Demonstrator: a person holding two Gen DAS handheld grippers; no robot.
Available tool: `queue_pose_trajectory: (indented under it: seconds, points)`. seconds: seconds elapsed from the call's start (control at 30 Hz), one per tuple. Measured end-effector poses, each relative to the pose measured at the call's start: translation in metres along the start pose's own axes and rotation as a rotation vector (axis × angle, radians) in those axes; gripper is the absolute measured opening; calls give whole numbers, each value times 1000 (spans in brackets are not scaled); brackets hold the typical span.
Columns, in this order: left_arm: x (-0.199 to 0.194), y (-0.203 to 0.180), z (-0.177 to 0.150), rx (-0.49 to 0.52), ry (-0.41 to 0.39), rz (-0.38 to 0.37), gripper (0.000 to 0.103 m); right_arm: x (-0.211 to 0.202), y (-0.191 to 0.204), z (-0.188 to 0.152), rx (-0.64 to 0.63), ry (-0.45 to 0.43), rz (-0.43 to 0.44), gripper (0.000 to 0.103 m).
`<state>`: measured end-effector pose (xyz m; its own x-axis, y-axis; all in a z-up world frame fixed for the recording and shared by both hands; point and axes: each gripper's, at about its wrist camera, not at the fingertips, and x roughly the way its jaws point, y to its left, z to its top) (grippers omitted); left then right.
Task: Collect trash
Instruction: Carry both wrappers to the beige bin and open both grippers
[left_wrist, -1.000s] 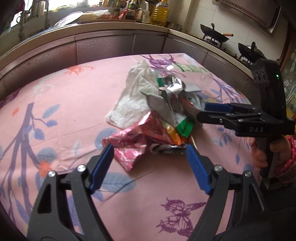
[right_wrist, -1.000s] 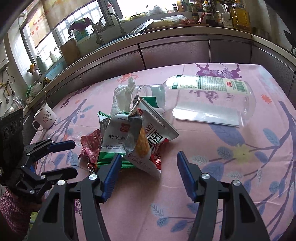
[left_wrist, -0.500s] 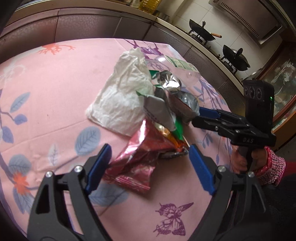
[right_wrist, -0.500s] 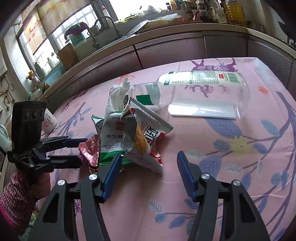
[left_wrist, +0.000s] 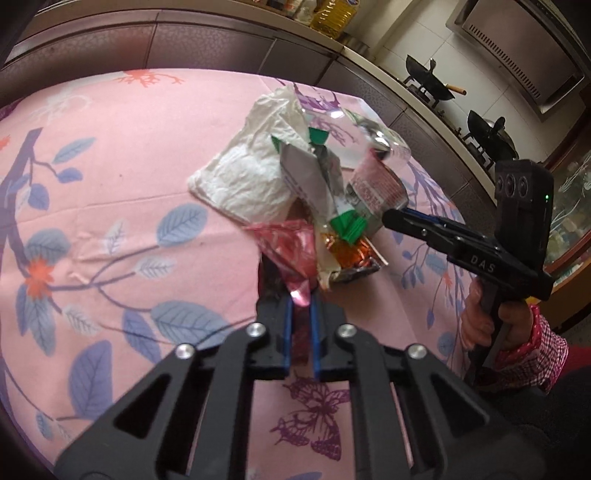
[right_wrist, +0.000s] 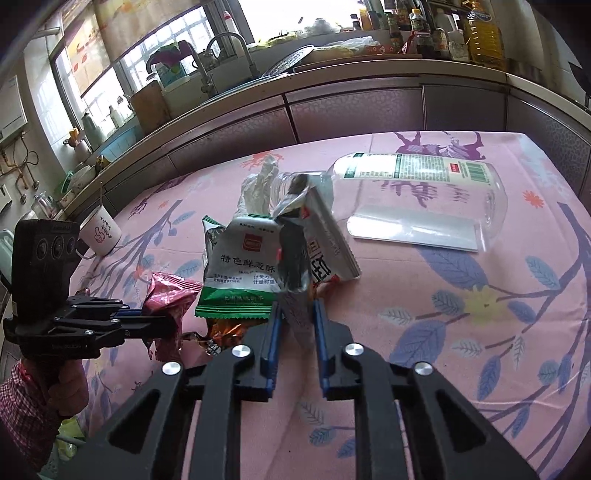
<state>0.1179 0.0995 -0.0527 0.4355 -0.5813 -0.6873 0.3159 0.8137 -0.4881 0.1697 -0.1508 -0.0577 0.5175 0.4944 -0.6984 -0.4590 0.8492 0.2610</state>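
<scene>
A pile of snack wrappers lies mid-table on the pink floral cloth. My left gripper (left_wrist: 301, 301) is shut on the pink foil wrapper (left_wrist: 288, 251), which also shows in the right wrist view (right_wrist: 166, 295). My right gripper (right_wrist: 297, 306) is shut on the silver-and-red wrapper (right_wrist: 314, 243), also seen from the left (left_wrist: 373, 188). A green-and-white packet (right_wrist: 243, 273) leans beside it, with an orange wrapper (right_wrist: 225, 328) under it. A crumpled white plastic bag (left_wrist: 255, 173) lies behind the pile.
A large clear plastic jar (right_wrist: 417, 195) lies on its side at the back right of the table. A white mug (right_wrist: 101, 232) stands at the table's left edge. Kitchen counters (right_wrist: 332, 85) with sink and woks (left_wrist: 428, 81) ring the table.
Both grippers have closed from wide open: the left on the pink foil wrapper, the right on the silver-and-red wrapper. The left gripper moved in toward the pile.
</scene>
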Motion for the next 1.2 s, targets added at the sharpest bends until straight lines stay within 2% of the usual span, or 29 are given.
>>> queue_pose_trajectory:
  seconds: [0.1,0.2,0.37,0.57,0.8,0.97,1.2]
  points:
    - [-23,-1,-8,-46,-63,-32,8,-18,-9,-8,35,-24,28,7]
    - [-38,-8,-13,-86,-99,-96,8,-37,-20,-23,62,-26,58,7]
    - [-24,-52,-9,1,-65,-140,8,-72,-41,-48,104,-63,24,7]
    - [42,-119,6,136,48,-175,8,-104,-82,-63,194,-127,-37,7]
    - [126,-180,29,230,172,-153,8,-135,-138,-87,305,-188,-99,7]
    - [178,-236,65,304,246,-177,8,-170,-195,-99,406,-286,-163,7]
    - [267,-346,123,434,313,-221,8,-209,-294,-98,533,-380,-249,7]
